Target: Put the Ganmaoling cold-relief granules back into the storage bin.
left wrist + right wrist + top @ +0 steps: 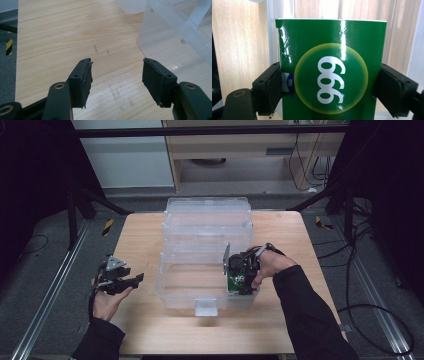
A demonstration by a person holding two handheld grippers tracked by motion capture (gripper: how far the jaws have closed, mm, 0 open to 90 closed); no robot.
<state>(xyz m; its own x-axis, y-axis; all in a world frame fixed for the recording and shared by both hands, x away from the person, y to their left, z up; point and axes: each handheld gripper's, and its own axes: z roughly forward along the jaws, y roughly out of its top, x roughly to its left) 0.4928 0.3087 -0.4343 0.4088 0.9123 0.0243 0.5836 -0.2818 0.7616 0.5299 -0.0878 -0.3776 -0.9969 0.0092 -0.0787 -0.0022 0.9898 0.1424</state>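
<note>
A green box (pixel 352 32) with white digits in a yellow-green circle sits between the pads of my right gripper (pixel 330 75), which is shut on its two sides. In the high view the green box (pixel 234 281) hangs at the near right corner of a clear plastic bin (pixel 165 287), with the right gripper (pixel 242 279) above it. My left gripper (pixel 134 281) rests in a hand on the table to the left of the bin. Its jaws stand wide apart with nothing between them, as the left gripper (pixel 117 66) shows over bare wood.
The bin's clear lid (pixel 207 217) stands open toward the far table edge. A white latch (pixel 206 306) sticks out at the bin's front wall. The bin's wall (pixel 175 37) lies just right of the left jaws. The wooden table (pixel 140 240) ends near both forearms.
</note>
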